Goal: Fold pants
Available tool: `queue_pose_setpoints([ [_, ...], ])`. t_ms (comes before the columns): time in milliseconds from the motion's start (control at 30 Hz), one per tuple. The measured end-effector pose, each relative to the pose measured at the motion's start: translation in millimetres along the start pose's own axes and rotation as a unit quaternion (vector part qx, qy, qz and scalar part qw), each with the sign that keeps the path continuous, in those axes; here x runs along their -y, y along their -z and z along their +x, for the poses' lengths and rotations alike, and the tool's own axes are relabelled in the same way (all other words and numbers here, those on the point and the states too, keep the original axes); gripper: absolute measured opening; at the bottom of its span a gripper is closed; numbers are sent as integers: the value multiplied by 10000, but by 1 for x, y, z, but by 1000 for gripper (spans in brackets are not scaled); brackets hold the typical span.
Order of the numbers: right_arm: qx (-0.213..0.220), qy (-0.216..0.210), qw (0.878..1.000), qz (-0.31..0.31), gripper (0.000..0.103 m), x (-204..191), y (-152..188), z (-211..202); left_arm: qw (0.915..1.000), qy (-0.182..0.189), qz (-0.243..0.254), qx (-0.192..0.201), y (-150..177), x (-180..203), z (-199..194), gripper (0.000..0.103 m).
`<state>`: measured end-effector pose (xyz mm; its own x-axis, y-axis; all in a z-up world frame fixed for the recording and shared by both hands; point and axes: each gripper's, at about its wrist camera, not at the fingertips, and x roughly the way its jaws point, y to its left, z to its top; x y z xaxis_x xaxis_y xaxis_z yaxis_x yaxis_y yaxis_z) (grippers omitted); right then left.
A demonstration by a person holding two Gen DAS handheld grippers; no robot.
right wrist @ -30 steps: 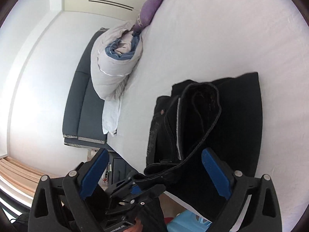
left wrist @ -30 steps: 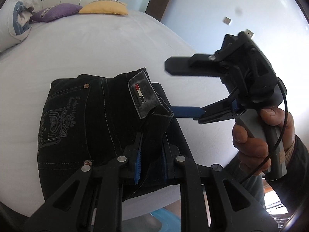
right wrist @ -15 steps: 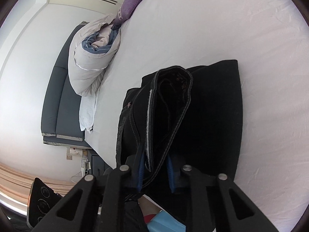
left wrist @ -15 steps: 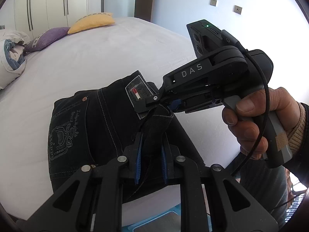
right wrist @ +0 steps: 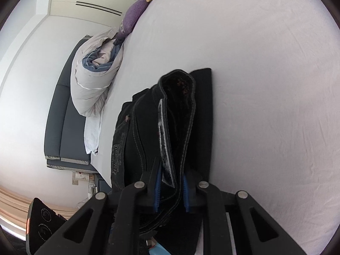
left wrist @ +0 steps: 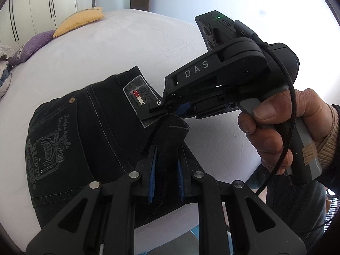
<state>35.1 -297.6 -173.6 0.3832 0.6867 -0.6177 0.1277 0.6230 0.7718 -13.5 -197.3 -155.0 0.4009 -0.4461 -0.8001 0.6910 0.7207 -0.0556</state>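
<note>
Black jeans (left wrist: 85, 131) lie folded on the white bed (left wrist: 119, 46), with an embroidered back pocket and a grey label patch (left wrist: 138, 93) facing up. My left gripper (left wrist: 164, 165) is shut on a raised fold of the waistband. A hand holds my right gripper (left wrist: 167, 109) just beyond it, its jaws clamped on the same waistband by the patch. In the right wrist view the right gripper (right wrist: 171, 189) pinches the doubled waistband (right wrist: 178, 110), which stands up in a loop; the rest of the jeans (right wrist: 201, 127) lies flat under it.
A yellow cushion (left wrist: 80, 20) and a purple cushion (left wrist: 31, 45) sit at the bed's far end. A rolled grey duvet (right wrist: 95, 78) lies along the bed's edge above a dark sofa (right wrist: 65, 127). White wardrobe doors (left wrist: 42, 6) stand behind.
The right gripper stood wide open beside the waistband a second ago; it has closed on it next to the patch. Both grippers have sunk toward the bed with the cloth.
</note>
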Motion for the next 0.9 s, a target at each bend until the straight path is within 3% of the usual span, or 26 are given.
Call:
queue_pose_setpoints([
  [167,45,-89,9999,136,20,11,7,0,9999,-28,124,-84,9,2,15,16],
  [267,-36,-62,10000,9,25,9,8,1,9997,170,49,-177,15,-2,14,20],
  [400,-86,32,10000,-19,34,6,7,-8,9979,549,-98,-331,22,-15,-1,34],
  [433,-39,69,10000,-32,41,5,8,-14,9973,634,-96,-345,24,-17,-8,49],
  [500,77,390,9991,-123,66,1,10,-29,9969,746,-48,-250,29,-23,-28,65],
  [567,224,574,9978,-249,67,-6,11,-44,9977,683,-13,-44,35,-35,-48,65],
  [633,384,165,9986,-322,67,-15,12,-56,9982,574,-156,85,33,-54,-57,65],
  [767,350,-1001,9929,-533,67,-39,22,-50,9929,515,-1013,361,17,-118,-60,65],
  [833,109,-1148,9913,-636,67,-42,30,-33,9853,763,-1435,518,14,-146,-52,65],
  [900,-246,-858,9947,-518,66,-30,38,-8,9765,908,-1920,380,17,-174,-27,65],
])
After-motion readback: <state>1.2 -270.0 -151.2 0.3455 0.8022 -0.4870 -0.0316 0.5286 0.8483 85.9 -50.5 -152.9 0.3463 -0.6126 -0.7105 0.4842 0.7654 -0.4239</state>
